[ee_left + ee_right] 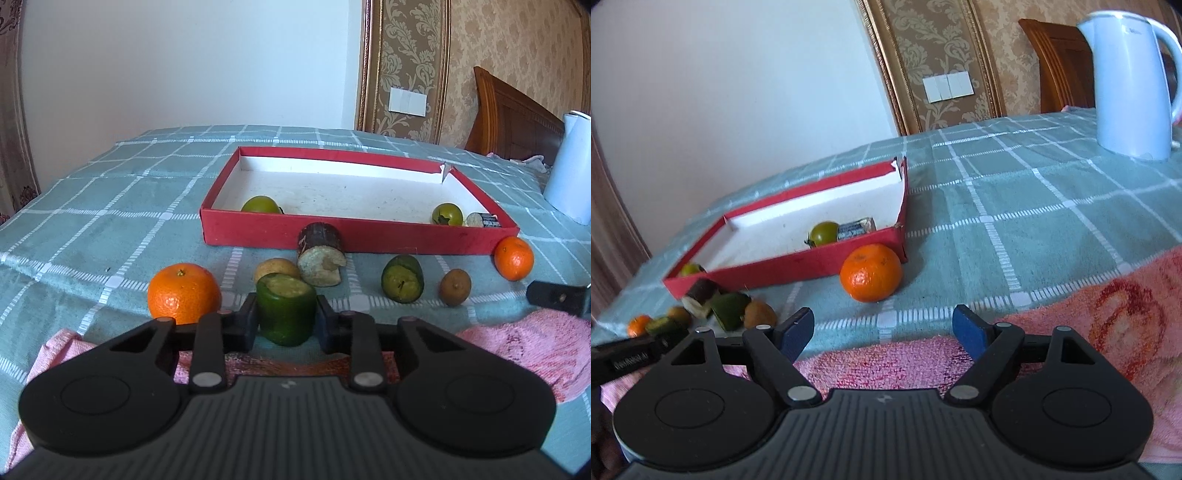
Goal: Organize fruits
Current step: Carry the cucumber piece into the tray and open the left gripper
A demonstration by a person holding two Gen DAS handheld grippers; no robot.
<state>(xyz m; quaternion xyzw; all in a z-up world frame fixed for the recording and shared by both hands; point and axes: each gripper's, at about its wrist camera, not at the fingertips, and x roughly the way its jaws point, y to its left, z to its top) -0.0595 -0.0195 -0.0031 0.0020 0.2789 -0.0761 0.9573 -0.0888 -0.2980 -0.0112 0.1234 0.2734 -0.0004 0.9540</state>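
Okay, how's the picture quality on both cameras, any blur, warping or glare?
Left wrist view: sharp in the middle, the red box and green fruit piece crisp; fisheye bends the wall frame. Right wrist view: soft at the left edge, where the small fruits smear; the kettle bows. Even daylight, no harsh glare.

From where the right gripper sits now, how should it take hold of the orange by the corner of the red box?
Grip the orange across its widest middle, one pad on each side, coming straight ahead and slightly downward from the right gripper, which is open. The fruit is round and could roll, and the red box sits close behind it, so the front is probably the clearest approach.
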